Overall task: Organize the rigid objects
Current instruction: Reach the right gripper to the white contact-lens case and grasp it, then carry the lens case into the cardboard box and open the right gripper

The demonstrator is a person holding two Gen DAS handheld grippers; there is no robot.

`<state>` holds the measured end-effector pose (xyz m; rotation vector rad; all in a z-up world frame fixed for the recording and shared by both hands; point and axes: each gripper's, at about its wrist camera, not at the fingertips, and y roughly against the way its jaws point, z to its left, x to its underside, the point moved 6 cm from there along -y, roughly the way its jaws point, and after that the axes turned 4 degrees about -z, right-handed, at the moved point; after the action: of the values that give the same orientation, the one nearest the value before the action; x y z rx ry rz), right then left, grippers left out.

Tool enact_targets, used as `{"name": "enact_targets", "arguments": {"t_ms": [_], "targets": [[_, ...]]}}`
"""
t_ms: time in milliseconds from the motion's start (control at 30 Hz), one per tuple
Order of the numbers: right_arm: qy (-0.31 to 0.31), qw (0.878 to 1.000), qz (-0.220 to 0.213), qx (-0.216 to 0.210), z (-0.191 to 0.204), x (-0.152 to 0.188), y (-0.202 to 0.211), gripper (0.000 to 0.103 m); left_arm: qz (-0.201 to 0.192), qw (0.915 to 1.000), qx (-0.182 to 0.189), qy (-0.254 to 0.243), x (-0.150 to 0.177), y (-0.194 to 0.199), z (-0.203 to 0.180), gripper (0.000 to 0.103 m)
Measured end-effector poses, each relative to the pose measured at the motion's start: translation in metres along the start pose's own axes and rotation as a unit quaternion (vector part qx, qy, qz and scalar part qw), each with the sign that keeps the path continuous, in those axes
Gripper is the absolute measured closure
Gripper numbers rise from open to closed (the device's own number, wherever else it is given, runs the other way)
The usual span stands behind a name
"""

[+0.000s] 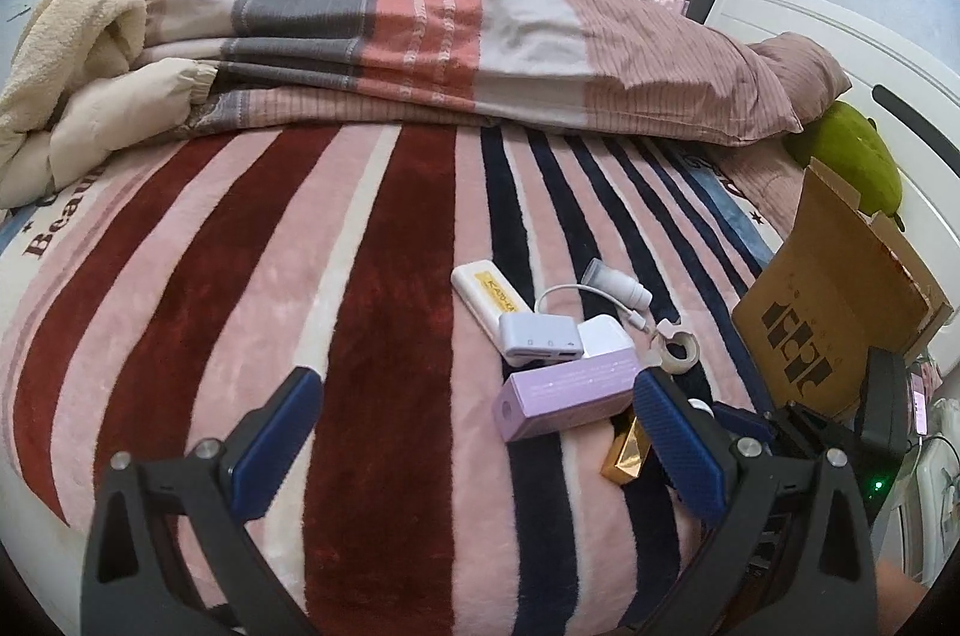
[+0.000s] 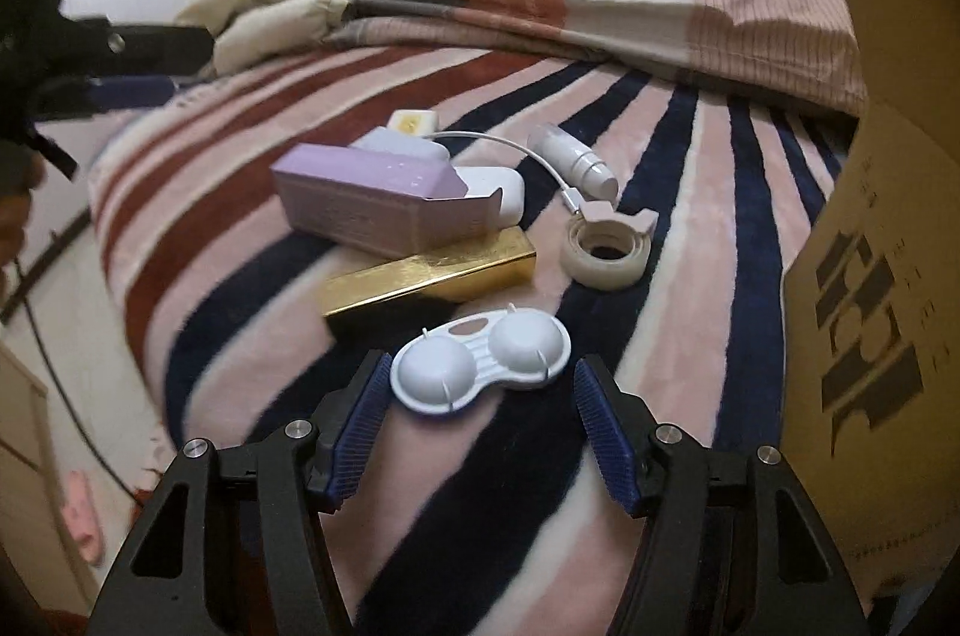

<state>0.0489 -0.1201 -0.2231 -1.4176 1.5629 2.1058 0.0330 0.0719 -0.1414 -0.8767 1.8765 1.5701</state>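
Observation:
Small items lie in a pile on the striped blanket. In the right wrist view a white contact-lens case (image 2: pixel 480 369) lies just in front of my open right gripper (image 2: pixel 480 432), between its fingertips but untouched. Behind it are a gold box (image 2: pixel 432 279), a purple box (image 2: pixel 366 198), a tape roll (image 2: pixel 606 255) and a small white bottle (image 2: pixel 573 156). In the left wrist view my left gripper (image 1: pixel 474 426) is open and empty, its right finger (image 1: pixel 678 444) beside the purple box (image 1: pixel 564 390) and gold box (image 1: pixel 627 453). A white stick (image 1: pixel 489 297) and adapter (image 1: pixel 540 339) lie beyond.
An open cardboard box (image 1: pixel 840 318) stands at the right edge of the bed, also filling the right side of the right wrist view (image 2: pixel 870 306). A folded quilt (image 1: pixel 420 36) and cream jacket (image 1: pixel 72 96) lie further back. The bed's edge drops off at left (image 2: pixel 78 336).

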Motion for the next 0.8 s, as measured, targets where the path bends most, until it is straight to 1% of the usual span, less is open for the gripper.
{"name": "enact_targets", "arguments": {"t_ms": [33,133,267,333,367,400,467,533,600,667,700,733,767,800], "targets": [[0.006,1.0,-0.001,0.005,0.0,-0.001,-0.001,0.044,0.001,1.0,0.002,0.0,0.0,0.0,-0.001,0.001],[0.012,1.0,-0.002,0.002,0.002,-0.003,-0.001,0.045,0.005,1.0,0.008,-0.002,0.001,-0.002,-0.004,0.001],[0.035,0.999,-0.004,0.005,0.003,-0.006,-0.005,0.045,0.006,0.9999,0.012,-0.006,0.001,-0.001,-0.009,0.001],[0.036,0.999,-0.005,0.001,0.002,-0.007,-0.008,0.044,0.007,0.9997,0.02,-0.009,0.001,0.001,-0.011,0.001],[0.04,0.999,-0.004,-0.001,0.001,-0.007,-0.009,0.044,0.01,0.9993,0.035,-0.009,0.001,0.001,-0.013,0.001],[0.041,0.999,-0.004,-0.001,0.001,-0.009,-0.011,0.044,0.016,0.9981,0.059,-0.009,0.001,0.0,-0.016,0.001],[0.044,0.999,-0.006,-0.001,0.001,-0.01,-0.01,0.045,0.028,0.9949,0.095,-0.018,-0.001,0.0,-0.022,0.001],[0.05,0.999,-0.018,0.002,0.004,-0.013,-0.002,0.045,0.043,0.9907,0.124,-0.035,-0.002,0.002,-0.031,0.001],[0.063,0.998,-0.031,-0.001,0.01,-0.019,0.008,0.045,0.06,0.9842,0.159,-0.051,-0.005,0.004,-0.043,0.001],[0.073,0.996,-0.048,-0.013,0.018,-0.03,0.021,0.045,0.077,0.9763,0.194,-0.057,-0.011,0.011,-0.056,0.006],[0.077,0.995,-0.059,-0.024,0.023,-0.037,0.03,0.045,0.086,0.9712,0.213,-0.064,-0.016,0.015,-0.065,0.014],[0.079,0.994,-0.071,-0.035,0.028,-0.045,0.038,0.045,0.089,0.9682,0.223,-0.071,-0.019,0.019,-0.072,0.022],[0.083,0.992,-0.08,-0.044,0.032,-0.053,0.045,0.045,0.091,0.9655,0.231,-0.077,-0.022,0.022,-0.079,0.024],[0.09,0.99,-0.093,-0.054,0.037,-0.062,0.054,0.045,0.094,0.9627,0.24,-0.084,-0.028,0.026,-0.088,0.032]]}}
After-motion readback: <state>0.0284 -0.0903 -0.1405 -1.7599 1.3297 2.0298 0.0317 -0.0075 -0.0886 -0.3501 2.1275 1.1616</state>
